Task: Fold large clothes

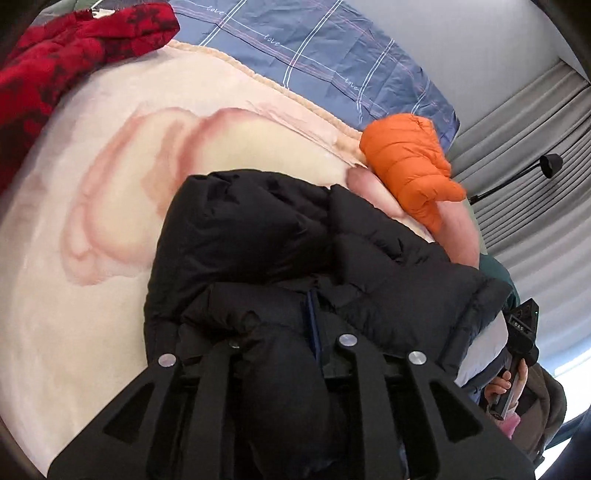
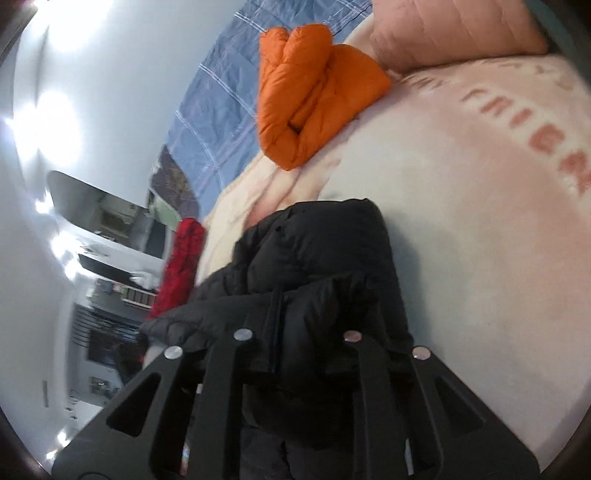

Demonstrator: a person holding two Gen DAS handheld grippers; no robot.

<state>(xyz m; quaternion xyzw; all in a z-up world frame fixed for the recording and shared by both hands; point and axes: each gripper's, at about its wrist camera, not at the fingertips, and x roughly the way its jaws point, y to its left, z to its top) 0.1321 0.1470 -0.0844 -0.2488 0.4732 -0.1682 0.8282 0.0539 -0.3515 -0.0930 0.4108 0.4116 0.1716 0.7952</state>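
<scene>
Currently we have the black puffer jacket (image 1: 280, 258) bunched on the pale pink blanket (image 1: 92, 258) at the near edge of the bed, both claws buried in it. Our left gripper (image 1: 280, 354) is clenched on jacket padding, fabric bulging up between the fingers. Our right gripper (image 2: 299, 347) likewise grasps a fold of the jacket (image 2: 317, 266), with cloth packed between its fingers.

Left view only: our right-hand tool (image 1: 521, 332) with fingers wrapped on its handle at the right edge, grey curtains (image 1: 535, 122) far right, and a lamp head (image 1: 551, 165) on a thin arm.

Right view only: pink lettering on the blanket (image 2: 480, 221), a pink pillow (image 2: 454, 33) at far right, and room shelving at left, blurred.

Both views show the folded orange jacket (image 1: 410, 162) far on the blanket, blue plaid sheet (image 1: 314, 48) beyond it, and a red patterned garment (image 1: 55, 55) off to the left.
</scene>
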